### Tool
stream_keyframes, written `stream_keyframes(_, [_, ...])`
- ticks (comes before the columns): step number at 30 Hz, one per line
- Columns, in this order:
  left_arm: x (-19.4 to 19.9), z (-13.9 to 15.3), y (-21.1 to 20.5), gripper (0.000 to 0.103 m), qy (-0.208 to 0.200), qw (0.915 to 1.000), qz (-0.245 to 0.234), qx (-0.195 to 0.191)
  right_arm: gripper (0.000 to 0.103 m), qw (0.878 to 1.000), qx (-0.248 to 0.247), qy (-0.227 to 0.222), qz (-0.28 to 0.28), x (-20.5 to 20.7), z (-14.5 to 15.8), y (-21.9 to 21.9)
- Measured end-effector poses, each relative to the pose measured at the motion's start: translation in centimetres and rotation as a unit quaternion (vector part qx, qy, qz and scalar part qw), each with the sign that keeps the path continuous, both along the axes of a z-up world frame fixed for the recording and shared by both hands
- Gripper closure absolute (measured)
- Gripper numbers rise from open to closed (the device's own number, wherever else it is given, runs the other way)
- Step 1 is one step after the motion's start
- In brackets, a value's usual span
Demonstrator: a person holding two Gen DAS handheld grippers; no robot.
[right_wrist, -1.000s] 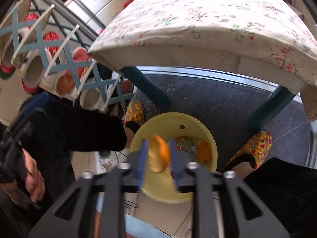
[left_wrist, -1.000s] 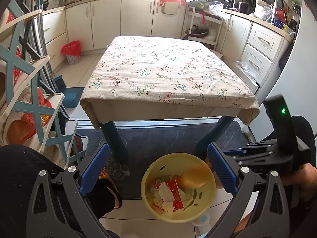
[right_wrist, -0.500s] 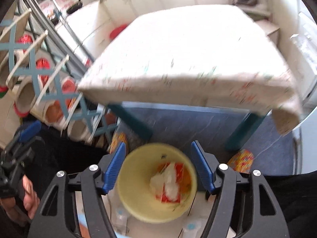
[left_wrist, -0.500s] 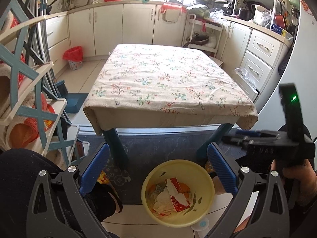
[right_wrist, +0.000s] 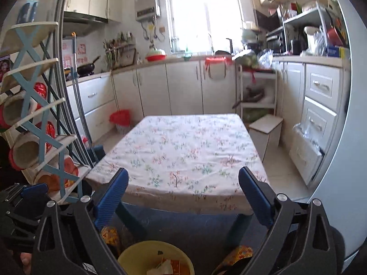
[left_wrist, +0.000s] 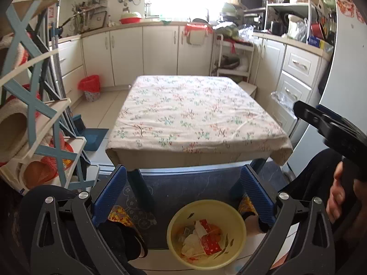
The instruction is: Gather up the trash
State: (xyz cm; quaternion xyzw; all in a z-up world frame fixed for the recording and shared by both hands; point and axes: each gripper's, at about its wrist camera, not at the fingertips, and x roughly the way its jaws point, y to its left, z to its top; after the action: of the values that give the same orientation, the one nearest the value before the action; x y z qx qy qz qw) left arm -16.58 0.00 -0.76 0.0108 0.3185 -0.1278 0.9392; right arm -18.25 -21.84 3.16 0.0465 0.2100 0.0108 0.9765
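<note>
Both grippers empty — right gripper (right_wrist: 183, 197) opening, yellow bin (left_wrist: 206, 233) holding trash

yellow bowl (left_wrist: 206, 233): pale yellow
table (left_wrist: 195, 114): white cloth, red-green floral print
small bin (left_wrist: 90, 87) at ten o'clock: red liner
slippers (left_wrist: 119, 214): yellow-red floral

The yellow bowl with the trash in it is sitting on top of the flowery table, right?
Not quite. The yellow bowl does hold the trash, but it sits on the floor in front of the flowery table, down by its blue legs. The left wrist view shows this best.
</note>
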Motion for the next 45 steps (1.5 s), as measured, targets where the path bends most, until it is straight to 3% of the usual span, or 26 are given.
stream_keyframes(8, [-2.1, 2.4, 1.2, 0.008, -0.024, 0.9991, 0.035, -0.007, 0.009, 1.0, 0.005, -0.024, -0.004, -3.3, 3.1, 0.5])
stream_keyframes(16, [-4.1, 4.7, 2.2, 0.008, -0.058, 0.9964, 0.062, -0.004, 0.008, 0.999, -0.007, -0.035, -0.009, -6.3, 4.3, 1.5])
stream_keyframes(45, [-7.3, 8.1, 1.6, 0.008, -0.098, 0.993, 0.066, -0.003, 0.007, 0.997, -0.006, -0.074, -0.015, -9.5, 6.5, 1.7])
